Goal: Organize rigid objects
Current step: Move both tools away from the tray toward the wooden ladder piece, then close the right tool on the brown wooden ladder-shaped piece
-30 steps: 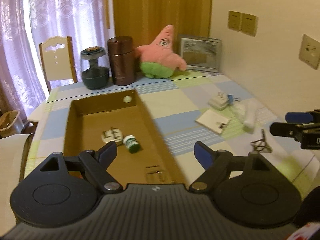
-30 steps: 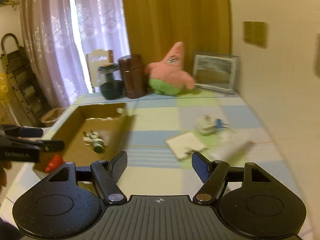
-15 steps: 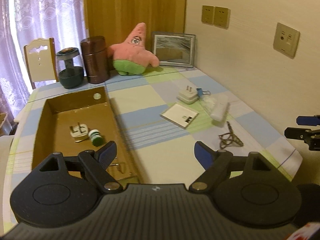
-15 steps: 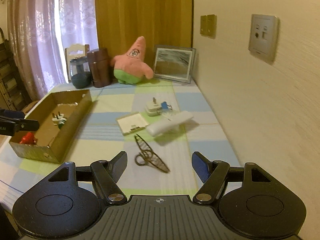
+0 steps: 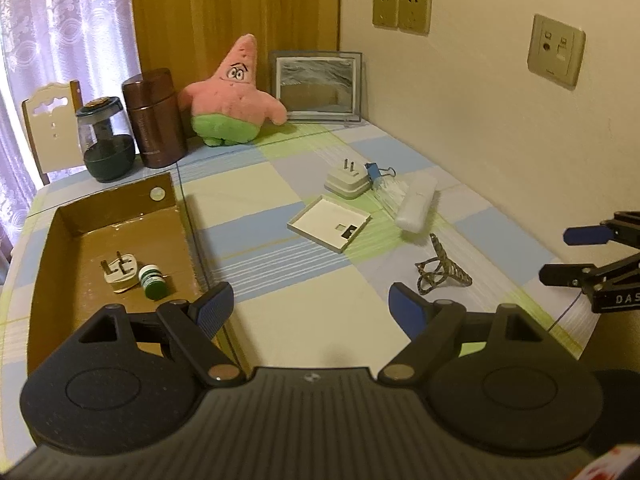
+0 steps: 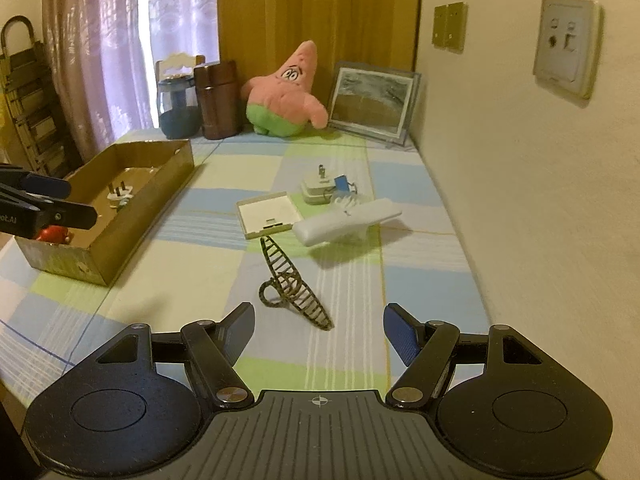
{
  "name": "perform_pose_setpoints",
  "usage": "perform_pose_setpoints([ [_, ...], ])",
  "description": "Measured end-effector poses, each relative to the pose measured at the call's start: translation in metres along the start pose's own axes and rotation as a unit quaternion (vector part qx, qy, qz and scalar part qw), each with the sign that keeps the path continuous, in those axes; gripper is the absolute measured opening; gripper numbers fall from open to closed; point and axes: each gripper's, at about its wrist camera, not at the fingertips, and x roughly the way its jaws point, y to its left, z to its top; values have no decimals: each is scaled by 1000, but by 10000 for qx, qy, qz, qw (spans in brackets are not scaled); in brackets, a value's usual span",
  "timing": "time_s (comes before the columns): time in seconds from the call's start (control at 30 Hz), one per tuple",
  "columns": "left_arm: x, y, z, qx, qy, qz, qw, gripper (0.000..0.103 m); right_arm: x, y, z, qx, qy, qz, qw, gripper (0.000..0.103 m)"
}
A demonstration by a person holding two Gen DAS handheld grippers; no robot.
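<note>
A brown cardboard box (image 5: 178, 216) (image 6: 168, 176) lies at the table's left, holding a white plug (image 5: 119, 273), a small green bottle (image 5: 153, 283) and a red item (image 6: 52, 234). On the cloth lie a dark metal hair clip (image 6: 294, 284) (image 5: 438, 268), a flat white box (image 6: 267, 216) (image 5: 328, 227), a white oblong case (image 6: 346, 221) (image 5: 416, 202), a white charger (image 5: 347, 180) and a blue binder clip (image 5: 378, 170). My left gripper (image 5: 310, 308) is open and empty beside the box. My right gripper (image 6: 319, 326) is open and empty just short of the hair clip.
At the table's back stand a dark jar (image 5: 105, 146), a brown canister (image 5: 154, 118), a pink star plush (image 5: 230, 98) and a picture frame (image 5: 318, 86). A wall with sockets (image 6: 564, 50) runs along the right. A chair (image 5: 50, 120) stands behind.
Both grippers have swung right, away from the box and toward the loose objects. The hair clip has come into view right in front of my right gripper. Both stay open.
</note>
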Motion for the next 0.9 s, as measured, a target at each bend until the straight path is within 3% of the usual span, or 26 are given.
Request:
perform_pose_setpoints([
  [0.9,81,-9,24,610,254,-357,9972,82,113,0,4,-932,491,611,9926,68],
])
